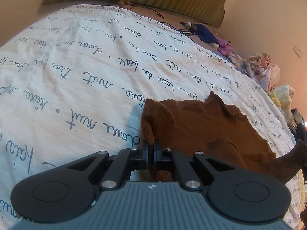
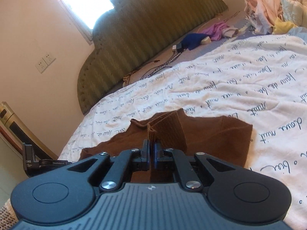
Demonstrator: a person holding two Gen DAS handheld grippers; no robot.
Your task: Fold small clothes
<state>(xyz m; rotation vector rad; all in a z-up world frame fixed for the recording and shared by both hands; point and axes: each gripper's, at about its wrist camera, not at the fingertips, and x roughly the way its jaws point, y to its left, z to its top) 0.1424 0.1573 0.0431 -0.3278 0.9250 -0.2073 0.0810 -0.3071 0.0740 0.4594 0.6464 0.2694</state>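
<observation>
While the brown garment [image 1: 201, 126] lies on the white bedspread [image 1: 76, 76] with writing, the left gripper [image 1: 152, 147] pinches one edge of it. The right gripper [image 2: 151, 147] pinches its ribbed cuff [image 2: 153, 132], lifted up a little.

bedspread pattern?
White bedspread with dark handwritten script all over; clearest in the left wrist view.

Two low, close wrist views over the duvet [image 1: 76, 67], perhaps converging, sharing the headboard [image 2: 144, 28].
</observation>
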